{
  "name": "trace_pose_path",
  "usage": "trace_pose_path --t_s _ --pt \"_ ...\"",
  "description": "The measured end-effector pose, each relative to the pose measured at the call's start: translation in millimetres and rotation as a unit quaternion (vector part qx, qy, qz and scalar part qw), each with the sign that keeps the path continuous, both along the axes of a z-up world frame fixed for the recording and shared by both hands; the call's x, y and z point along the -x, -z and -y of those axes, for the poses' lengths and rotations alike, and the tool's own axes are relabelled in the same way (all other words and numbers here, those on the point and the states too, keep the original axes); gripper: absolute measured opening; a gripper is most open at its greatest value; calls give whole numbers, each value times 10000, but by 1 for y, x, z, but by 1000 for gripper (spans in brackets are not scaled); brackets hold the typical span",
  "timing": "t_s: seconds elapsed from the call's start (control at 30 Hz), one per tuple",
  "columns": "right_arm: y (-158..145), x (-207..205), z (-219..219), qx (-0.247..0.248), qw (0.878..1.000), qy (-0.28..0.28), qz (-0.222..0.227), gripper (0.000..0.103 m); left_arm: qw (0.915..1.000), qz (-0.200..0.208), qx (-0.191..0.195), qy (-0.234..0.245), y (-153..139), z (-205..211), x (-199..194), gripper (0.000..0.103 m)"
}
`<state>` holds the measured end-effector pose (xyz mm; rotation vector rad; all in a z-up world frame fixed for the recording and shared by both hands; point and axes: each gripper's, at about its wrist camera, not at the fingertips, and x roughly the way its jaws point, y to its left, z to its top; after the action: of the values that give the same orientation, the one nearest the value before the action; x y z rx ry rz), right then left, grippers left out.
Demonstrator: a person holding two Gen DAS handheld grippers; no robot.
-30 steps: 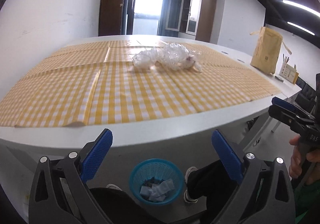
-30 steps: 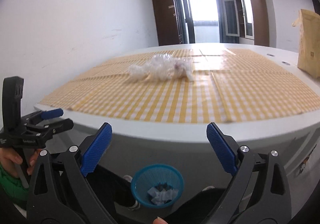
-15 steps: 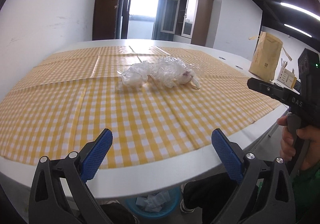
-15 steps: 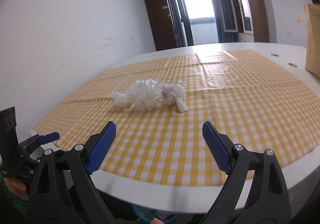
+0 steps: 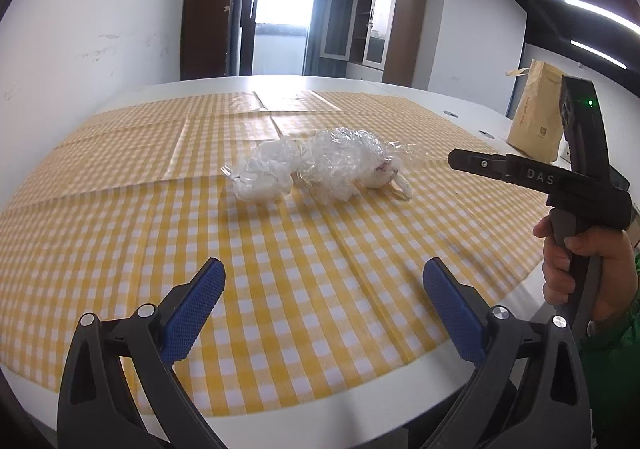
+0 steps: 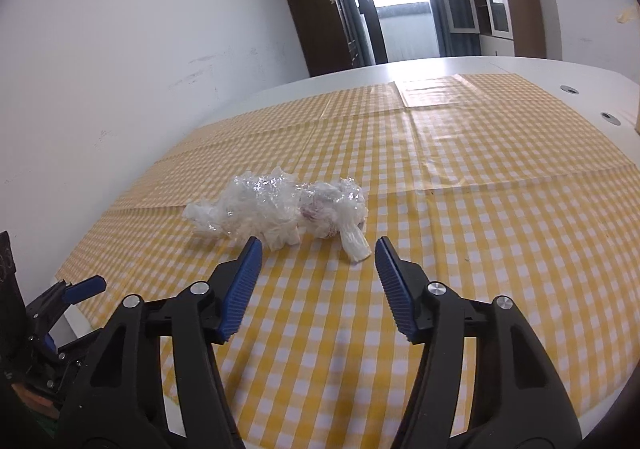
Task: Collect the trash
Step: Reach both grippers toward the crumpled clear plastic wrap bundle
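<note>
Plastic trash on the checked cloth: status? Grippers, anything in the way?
Right gripper open, just short of plastic wrap bundle. Left gripper open, farther back. Bundle untouched on yellow checked cloth. Path unobstructed.

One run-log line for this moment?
phase: approach | left gripper: open, empty | right gripper: open, nearest | target: crumpled plastic wrap on checkered tablecloth, untouched

The right tool [image 5: 454, 160] is showing only side-on, hiding how its jaws stand. The paper bag's [image 5: 536, 117] printed lettering is staying too small to read. The surface [image 6: 460, 67] is running past the frame's edge.
</note>
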<state>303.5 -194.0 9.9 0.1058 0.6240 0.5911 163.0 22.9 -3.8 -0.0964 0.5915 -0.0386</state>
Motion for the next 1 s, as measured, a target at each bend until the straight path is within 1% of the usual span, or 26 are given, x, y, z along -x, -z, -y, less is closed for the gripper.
trace_pose_path --t_s 0.07,0.13,0.3,0.33,0.4,0.47,0.6,0.67,0.87,1.0 --pt "0 -10 -5 49 10000 -10 -27 47 10000 -22 -49 -22 0 -1 -8 97" --pt "1 -21 -9 81 9999 12 -109 45 9999 -61 -110 -4 -1 -1 -17 97" --pt "7 -46 -19 145 9993 3 -352 35 9993 -232 -247 180 -3 3 -40 97" --pt "7 -48 -20 155 9992 4 -360 31 9991 -244 -268 201 -4 3 -44 97" --pt "8 -55 -23 172 9991 -40 -398 26 9991 -273 -239 216 -4 2 -52 97" --pt "9 -58 -25 180 9989 -123 -416 16 9991 -331 -172 219 -3 -1 -60 97" --pt "11 -59 -24 131 9987 -251 -419 3 9987 -423 -169 213 2 -3 -74 97" --pt "10 -59 -20 58 9988 -265 -397 1 9984 -460 -219 229 4 -1 -81 97" --pt "9 -54 12 -358 9983 -193 -421 0 9973 -503 -382 377 5 9 -101 97" --pt "4 -51 32 -366 9989 6 -282 0 9968 -462 -474 447 2 11 -112 96"
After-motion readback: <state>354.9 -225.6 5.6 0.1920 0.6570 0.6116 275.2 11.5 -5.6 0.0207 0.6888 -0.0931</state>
